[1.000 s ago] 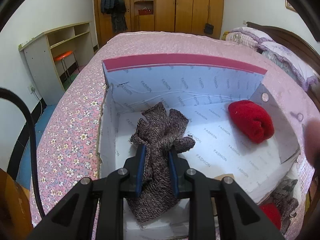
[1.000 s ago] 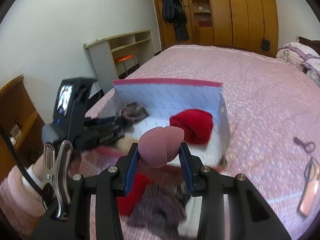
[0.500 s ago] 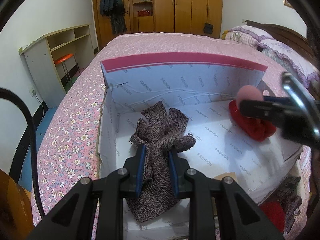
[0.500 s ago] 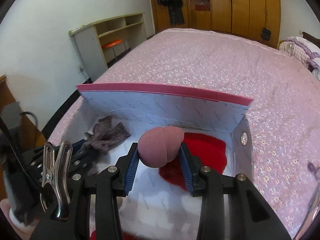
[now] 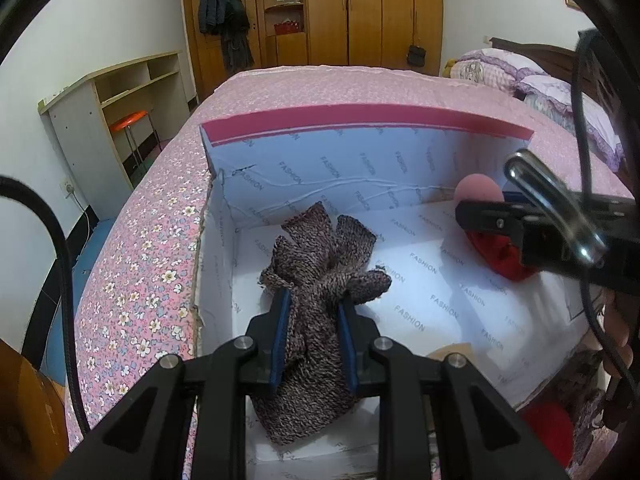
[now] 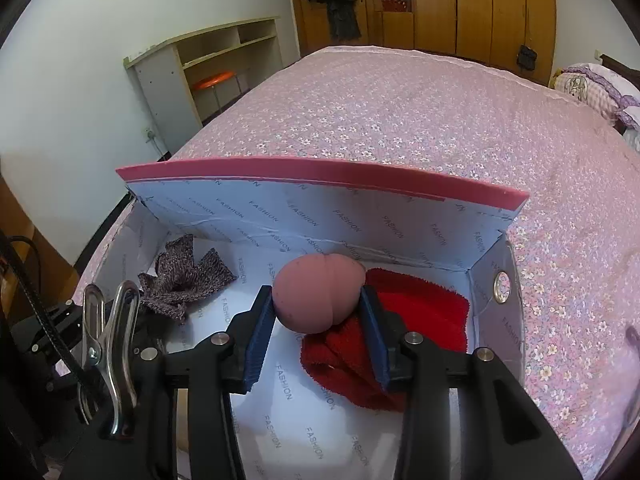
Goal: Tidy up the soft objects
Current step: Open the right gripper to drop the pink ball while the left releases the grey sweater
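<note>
Your left gripper (image 5: 313,336) had its jaws narrow and clamped on the knit glove (image 5: 320,280), which hung down into the left side of the box (image 6: 320,216) on the bed (image 6: 420,120). Your right gripper (image 6: 318,328) held the pink sponge (image 6: 318,292) between fairly wide jaws, just above the red towel (image 6: 416,320) at the box's right end.

What could have gone wrong from there — the sponge looked round and springy, so if you had let go with it that high it might have bounced or rolled off the towel, perhaps toward the glove. The glove's cuff drooped near the front edge of the box; released there, it could have slid out over the low side. The two grippers also sat close together inside the box — a careless sideways move might have knocked one against the other.
</note>
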Available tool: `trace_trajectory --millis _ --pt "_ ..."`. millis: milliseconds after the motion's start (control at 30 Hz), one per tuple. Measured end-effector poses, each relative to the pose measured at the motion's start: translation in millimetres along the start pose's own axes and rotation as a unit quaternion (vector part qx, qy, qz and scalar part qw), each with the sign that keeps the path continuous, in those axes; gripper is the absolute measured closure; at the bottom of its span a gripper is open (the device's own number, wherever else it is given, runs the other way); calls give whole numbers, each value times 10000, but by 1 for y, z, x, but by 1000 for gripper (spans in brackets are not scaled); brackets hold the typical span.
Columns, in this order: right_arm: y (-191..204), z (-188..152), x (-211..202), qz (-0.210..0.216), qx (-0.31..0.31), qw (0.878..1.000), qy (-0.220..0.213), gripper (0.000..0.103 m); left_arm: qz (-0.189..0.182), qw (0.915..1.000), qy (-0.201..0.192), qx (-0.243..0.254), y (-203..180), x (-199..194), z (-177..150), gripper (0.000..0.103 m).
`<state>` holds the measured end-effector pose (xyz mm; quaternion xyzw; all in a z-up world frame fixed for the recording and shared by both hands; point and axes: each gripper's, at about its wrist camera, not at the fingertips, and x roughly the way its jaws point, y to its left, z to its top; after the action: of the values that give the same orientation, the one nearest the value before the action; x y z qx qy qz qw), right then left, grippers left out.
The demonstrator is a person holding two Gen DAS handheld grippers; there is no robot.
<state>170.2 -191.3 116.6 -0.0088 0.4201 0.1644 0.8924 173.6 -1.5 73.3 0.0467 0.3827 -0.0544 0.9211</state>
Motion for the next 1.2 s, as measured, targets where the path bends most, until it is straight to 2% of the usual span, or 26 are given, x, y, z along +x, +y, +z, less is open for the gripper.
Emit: trace_trajectory --millis 100,233,500,667,800,867,1000,1200 --pt "3 0 0 -8 -3 10000 -51 58 -3 10000 8 1 -1 -1 0 79" --pt "5 -3 -2 83 29 9999 -139 50 -11 10000 23 25 -3 -1 -1 76" --pt "7 -8 -19 206 133 9991 -357 46 1 10000 30 79 -11 -1 -1 53" --pt "11 -10 -30 295 82 9984 -484 46 -19 10000 -28 -15 -11 -6 -3 44" --pt "14 -11 -41 537 154 9964 -632 46 -25 9999 -109 -107 -8 -14 -3 37" --pt "14 -11 -46 570 180 9959 -683 46 -27 9998 -150 -120 -7 -19 -2 36" --pt "17 -16 -54 342 135 9968 -706 46 -82 9998 -157 -132 -7 -29 -3 32" --pt "18 -29 -66 417 129 9963 -746 46 -132 9996 -182 -143 -5 -44 -5 32"
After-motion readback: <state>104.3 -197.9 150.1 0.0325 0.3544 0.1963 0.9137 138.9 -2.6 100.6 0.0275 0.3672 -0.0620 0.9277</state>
